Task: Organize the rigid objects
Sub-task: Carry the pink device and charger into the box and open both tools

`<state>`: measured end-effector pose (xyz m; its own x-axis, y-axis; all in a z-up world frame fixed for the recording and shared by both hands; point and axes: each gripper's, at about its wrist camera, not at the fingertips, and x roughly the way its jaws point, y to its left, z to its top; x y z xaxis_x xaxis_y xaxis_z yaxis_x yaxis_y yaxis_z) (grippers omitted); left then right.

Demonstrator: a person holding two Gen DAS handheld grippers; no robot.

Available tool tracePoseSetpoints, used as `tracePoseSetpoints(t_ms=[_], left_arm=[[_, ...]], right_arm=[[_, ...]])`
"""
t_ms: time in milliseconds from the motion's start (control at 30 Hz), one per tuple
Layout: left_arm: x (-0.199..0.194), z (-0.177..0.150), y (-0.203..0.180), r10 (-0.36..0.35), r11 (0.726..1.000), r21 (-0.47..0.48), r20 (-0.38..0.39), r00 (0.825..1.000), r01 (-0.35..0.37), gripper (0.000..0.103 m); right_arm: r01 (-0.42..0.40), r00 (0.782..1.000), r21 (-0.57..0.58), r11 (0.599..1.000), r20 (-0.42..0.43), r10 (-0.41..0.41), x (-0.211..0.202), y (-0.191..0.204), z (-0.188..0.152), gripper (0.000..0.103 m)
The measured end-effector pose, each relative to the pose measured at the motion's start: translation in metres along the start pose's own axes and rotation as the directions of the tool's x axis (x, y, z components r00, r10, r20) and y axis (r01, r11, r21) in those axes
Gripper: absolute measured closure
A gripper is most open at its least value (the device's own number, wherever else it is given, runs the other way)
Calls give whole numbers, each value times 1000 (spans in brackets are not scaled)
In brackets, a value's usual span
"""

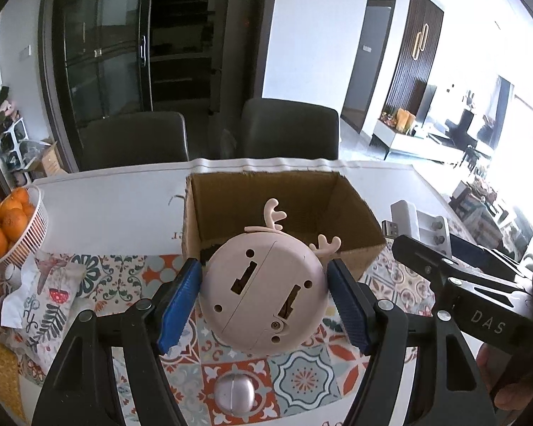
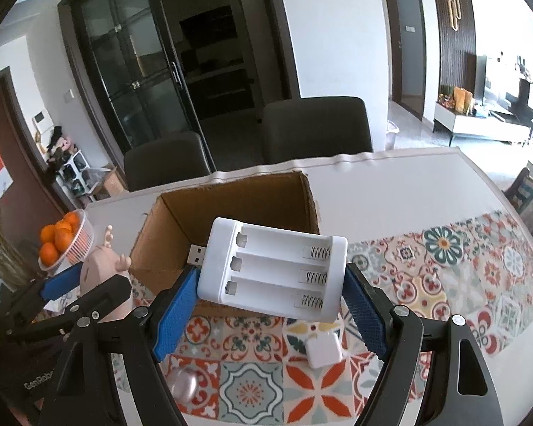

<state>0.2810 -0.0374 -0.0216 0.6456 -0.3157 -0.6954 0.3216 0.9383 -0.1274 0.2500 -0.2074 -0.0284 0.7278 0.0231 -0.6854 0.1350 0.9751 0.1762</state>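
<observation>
Left gripper (image 1: 264, 300) fingers clamp pink deer clock (image 1: 264, 287); right gripper (image 2: 272, 305) fingers pinch 3-slot charger (image 2: 272, 273). Cardboard box (image 1: 266, 195) at 12 o'clock; the 2 could collide.

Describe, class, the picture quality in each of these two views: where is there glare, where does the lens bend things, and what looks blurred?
Left wrist view: the windows at far right are blown out white, the table edge bows, and the held pink reindeer toy is sharp. Right wrist view: milder glare at right, the dark door frame curves, the white battery charger is crisp, and the silver knob looks slightly soft.
</observation>
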Motion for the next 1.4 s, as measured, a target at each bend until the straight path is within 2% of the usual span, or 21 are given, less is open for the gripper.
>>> tracePoseSetpoints(t_ms=[400, 433, 500, 567, 733, 1000, 1067, 1133, 1400], left_arm=[[22, 36, 10, 5, 1000, -6, -11, 1000, -5, 31], [26, 38, 10, 4, 1000, -9, -16, 1000, -4, 31], [34, 43, 13, -1, 1000, -18, -31, 1000, 0, 31], [45, 48, 17, -7, 1000, -30, -53, 999, 5, 31], [71, 58, 22, -29, 999, -45, -128, 991, 23, 31], [92, 63, 13, -28, 999, -24, -188, 982, 24, 32], [95, 65, 11, -23, 999, -27, -187, 982, 19, 30], [94, 65, 8, -22, 1000, -21, -184, 983, 19, 24], [74, 56, 3, 81, 996, 31, -122, 989, -78, 23]], right_arm=[[-16, 1000, -51, 999, 2, 16, 24, 7, 40, 24], [-23, 1000, -52, 998, 2, 23, 27, 7, 43, 30], [-38, 999, -65, 997, -23, 36, 41, 11, 49, 56], [-66, 996, -41, 997, -56, 64, 53, 10, 55, 56], [-58, 995, -61, 996, -90, 52, 76, 13, 64, 60], [-32, 995, -53, 998, -92, 28, 83, 4, 74, 60], [-21, 996, -52, 998, -93, 16, 84, 1, 74, 60], [-18, 994, -41, 999, -107, 14, 86, -3, 73, 60], [-18, 993, -26, 999, -114, 15, 80, -11, 64, 60]])
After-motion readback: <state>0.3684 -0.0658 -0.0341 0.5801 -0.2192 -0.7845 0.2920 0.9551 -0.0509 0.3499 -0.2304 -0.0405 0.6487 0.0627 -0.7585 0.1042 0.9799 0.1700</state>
